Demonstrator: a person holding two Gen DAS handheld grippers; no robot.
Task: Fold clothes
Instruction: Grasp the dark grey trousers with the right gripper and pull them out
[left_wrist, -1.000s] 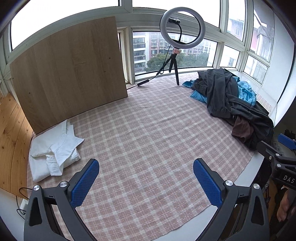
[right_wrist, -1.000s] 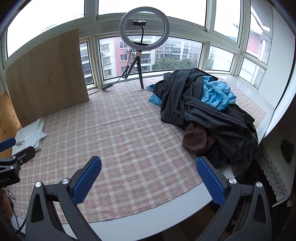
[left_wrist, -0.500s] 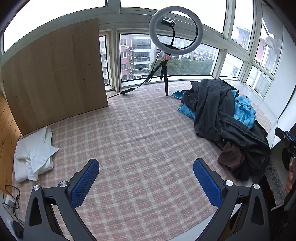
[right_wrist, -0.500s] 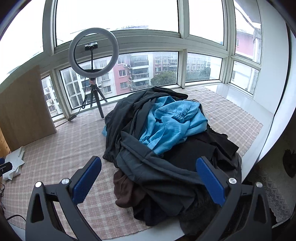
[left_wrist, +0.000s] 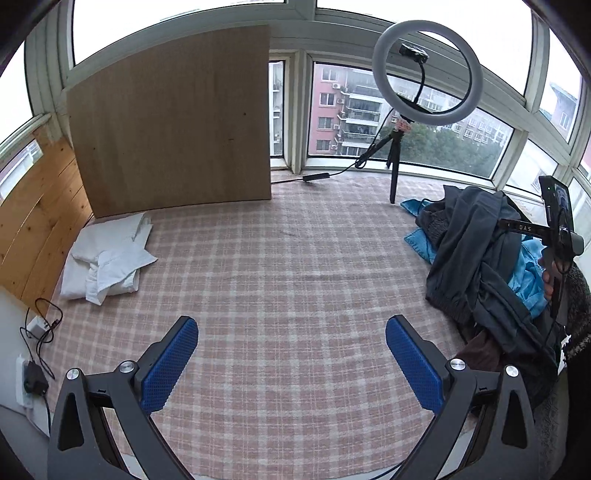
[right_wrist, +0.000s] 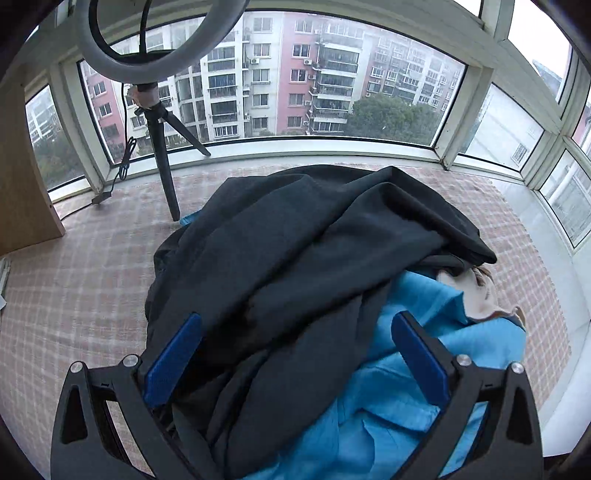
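A heap of clothes (left_wrist: 480, 258) lies at the right of the pink checked cloth (left_wrist: 280, 273). On top is a dark grey garment (right_wrist: 317, 251), with a bright blue garment (right_wrist: 399, 406) under it. My right gripper (right_wrist: 295, 350) hovers open right over this heap, its blue fingers (right_wrist: 173, 362) straddling the dark fabric. The right gripper body (left_wrist: 557, 229) shows above the heap in the left wrist view. My left gripper (left_wrist: 291, 354) is open over bare cloth, holding nothing. A folded white garment (left_wrist: 107, 258) rests at the far left.
A ring light on a tripod (left_wrist: 424, 74) stands at the back near the windows, its cable (left_wrist: 317, 176) trailing left. A wooden board (left_wrist: 173, 122) leans at the back left. A power strip and charger (left_wrist: 35, 369) lie at the left edge.
My right gripper has moved forward and down onto the clothes heap, which now fills its view. The left wrist view has swung left, so the white garment sits closer to the middle.
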